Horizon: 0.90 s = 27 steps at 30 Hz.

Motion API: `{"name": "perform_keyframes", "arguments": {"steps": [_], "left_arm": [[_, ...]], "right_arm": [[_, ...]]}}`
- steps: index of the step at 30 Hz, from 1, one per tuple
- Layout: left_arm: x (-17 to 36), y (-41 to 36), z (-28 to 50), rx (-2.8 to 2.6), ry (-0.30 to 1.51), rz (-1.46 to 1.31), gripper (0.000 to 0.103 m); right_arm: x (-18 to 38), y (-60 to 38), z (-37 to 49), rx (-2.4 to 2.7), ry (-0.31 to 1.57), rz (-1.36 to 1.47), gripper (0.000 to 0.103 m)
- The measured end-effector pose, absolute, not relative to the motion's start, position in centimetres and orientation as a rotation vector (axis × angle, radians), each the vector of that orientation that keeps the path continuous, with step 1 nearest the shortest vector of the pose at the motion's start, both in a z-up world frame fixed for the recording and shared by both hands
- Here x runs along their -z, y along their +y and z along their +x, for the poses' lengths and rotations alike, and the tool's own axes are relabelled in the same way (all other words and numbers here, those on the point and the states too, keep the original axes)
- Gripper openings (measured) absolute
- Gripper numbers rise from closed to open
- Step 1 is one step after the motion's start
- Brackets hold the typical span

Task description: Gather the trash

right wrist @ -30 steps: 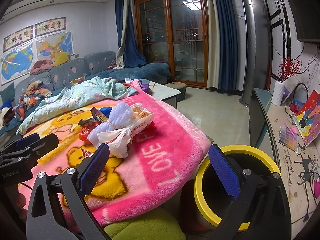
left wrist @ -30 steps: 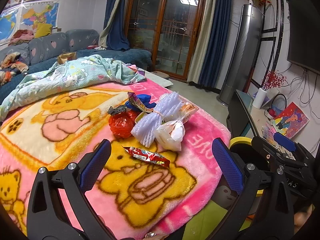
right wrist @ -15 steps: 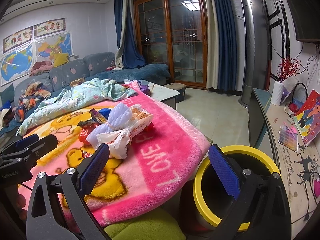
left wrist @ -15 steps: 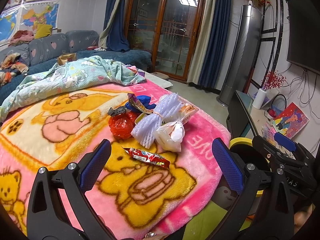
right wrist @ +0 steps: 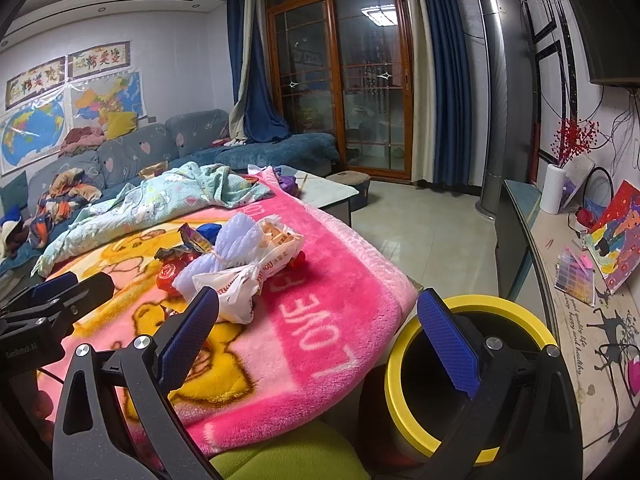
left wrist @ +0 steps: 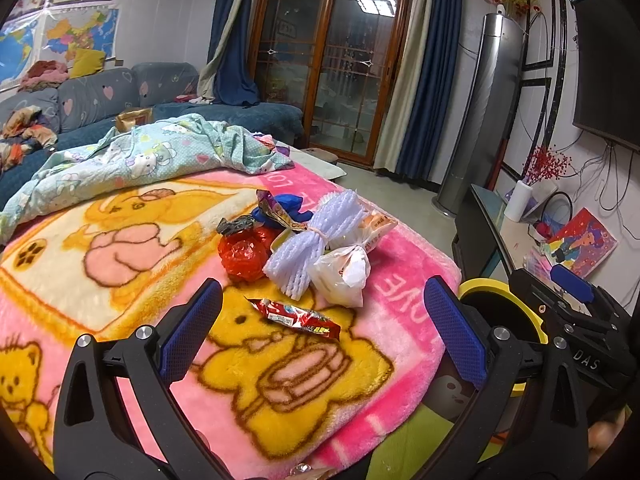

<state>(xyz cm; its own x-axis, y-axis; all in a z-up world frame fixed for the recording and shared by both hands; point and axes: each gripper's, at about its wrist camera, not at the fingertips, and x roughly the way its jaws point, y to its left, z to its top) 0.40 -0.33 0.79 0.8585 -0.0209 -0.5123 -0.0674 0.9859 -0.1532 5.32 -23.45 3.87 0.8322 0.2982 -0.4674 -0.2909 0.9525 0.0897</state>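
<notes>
A pile of trash lies on the pink blanket: a red snack wrapper nearest me, a red crumpled bag, white foam netting, a tied white plastic bag and a blue wrapper. The netting and white bag also show in the right wrist view. My left gripper is open and empty, just short of the red wrapper. My right gripper is open and empty over the blanket's edge, beside a yellow-rimmed bin.
The bin stands off the blanket's right edge. A light blue quilt lies at the far side. A sofa with clothes is at the left, a low cabinet with a vase and pictures at the right.
</notes>
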Motion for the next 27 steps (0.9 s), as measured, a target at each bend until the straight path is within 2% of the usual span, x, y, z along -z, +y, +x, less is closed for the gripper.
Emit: {"name": "perform_keyframes", "arguments": {"steps": [12,27], "left_arm": [[-0.9,0.8,0.4,-0.032,0.502,-0.183,0.093],[-0.3,6.9,0.9,-0.113,0.464,-0.294,0.093]], "right_arm": [[-4.0,-23.3,5.6,-0.323,0.499,0.02,0.097],[-4.4,-18.5,8.6,-0.451,0.524,-0.035,0.097]]}}
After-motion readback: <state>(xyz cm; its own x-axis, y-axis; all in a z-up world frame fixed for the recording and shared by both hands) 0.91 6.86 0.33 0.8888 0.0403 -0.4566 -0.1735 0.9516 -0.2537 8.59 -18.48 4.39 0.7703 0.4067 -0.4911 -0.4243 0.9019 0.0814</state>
